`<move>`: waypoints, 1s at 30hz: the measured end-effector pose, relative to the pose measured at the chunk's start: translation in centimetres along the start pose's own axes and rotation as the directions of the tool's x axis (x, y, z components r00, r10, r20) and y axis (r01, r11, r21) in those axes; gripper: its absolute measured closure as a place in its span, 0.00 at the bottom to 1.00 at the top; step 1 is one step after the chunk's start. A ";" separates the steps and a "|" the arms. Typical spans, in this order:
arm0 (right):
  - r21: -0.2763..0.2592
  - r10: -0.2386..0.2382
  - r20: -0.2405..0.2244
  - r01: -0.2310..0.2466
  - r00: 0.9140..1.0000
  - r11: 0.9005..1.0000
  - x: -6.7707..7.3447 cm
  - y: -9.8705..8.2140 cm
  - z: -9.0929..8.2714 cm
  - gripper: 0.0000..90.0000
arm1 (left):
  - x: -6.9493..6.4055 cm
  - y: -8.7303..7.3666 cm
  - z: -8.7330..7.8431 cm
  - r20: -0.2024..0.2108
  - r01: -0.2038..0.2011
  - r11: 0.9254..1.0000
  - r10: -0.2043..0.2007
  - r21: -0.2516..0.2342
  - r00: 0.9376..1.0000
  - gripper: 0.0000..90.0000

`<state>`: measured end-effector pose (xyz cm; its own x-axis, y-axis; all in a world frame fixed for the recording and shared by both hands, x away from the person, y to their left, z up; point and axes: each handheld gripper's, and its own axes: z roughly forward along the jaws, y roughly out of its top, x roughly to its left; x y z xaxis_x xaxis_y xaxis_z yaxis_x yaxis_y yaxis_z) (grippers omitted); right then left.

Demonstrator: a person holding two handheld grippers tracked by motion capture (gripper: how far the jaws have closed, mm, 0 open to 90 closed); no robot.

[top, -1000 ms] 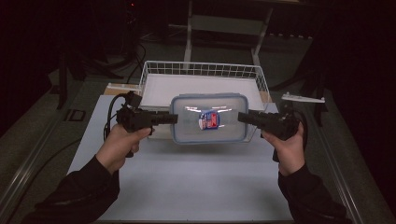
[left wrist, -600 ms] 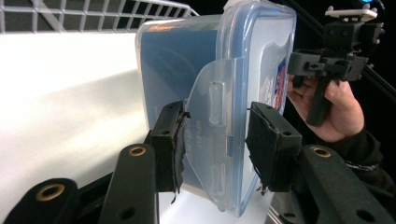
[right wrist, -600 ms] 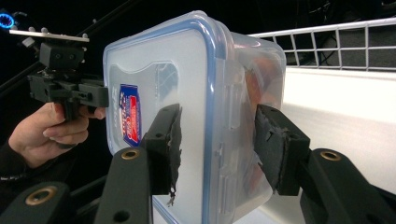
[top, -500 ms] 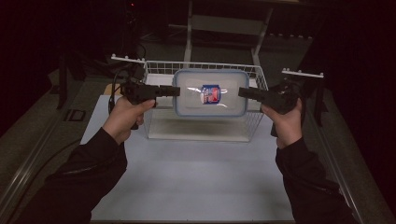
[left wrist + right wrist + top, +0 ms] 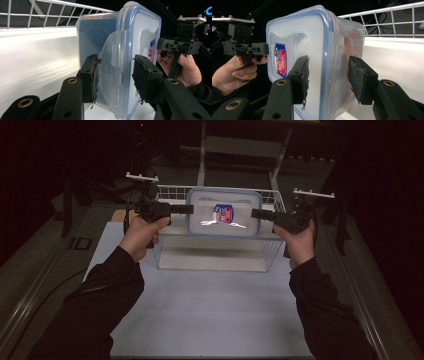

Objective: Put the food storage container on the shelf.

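From where I stand the white table (image 5: 210,305) takes up most of the scene, lit brightly against a dark room. Toward its twelve o'clock end sits a white wire basket (image 5: 170,195), its rim open upward and its floor bare as far as I can see.

Held above that basket, roughly level with its rim, is a clear plastic container (image 5: 223,212) with a blue-edged snap lid and a red and blue label on top. It hangs in the air between two hand-held tools, touching neither table nor basket, which I take to mean it is being lowered in or lifted across. Carrying it from both short ends would keep it level, since it is too wide for one jaw to span.

The left gripper (image 5: 186,209) comes in from nine o'clock. In the left gripper view its pads bracket the side latch flap, set about as wide as the container is deep; whether the pads press the plastic I cannot tell for certain, though the box is plainly hanging between the two tools.

The right gripper (image 5: 256,213) mirrors it from three o'clock, jaws spread to the same width across the opposite edge, one pad on the lid face, one behind.
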<state>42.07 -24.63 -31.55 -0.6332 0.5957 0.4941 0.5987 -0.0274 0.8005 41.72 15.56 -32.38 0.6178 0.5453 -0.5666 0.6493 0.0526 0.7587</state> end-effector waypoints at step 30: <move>-0.003 0.082 0.107 -0.082 0.991 0.997 -1.3 1.0 2.3 0.52 | 2.2 1.2 2.6 -0.162 0.068 0.996 -0.077 -0.060 0.984 0.38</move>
<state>44.60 -23.58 -32.19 -0.5262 0.6736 0.5190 0.6470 -0.0788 0.7584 45.08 14.62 -33.55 0.4860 0.6679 -0.5637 0.6618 0.1400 0.7365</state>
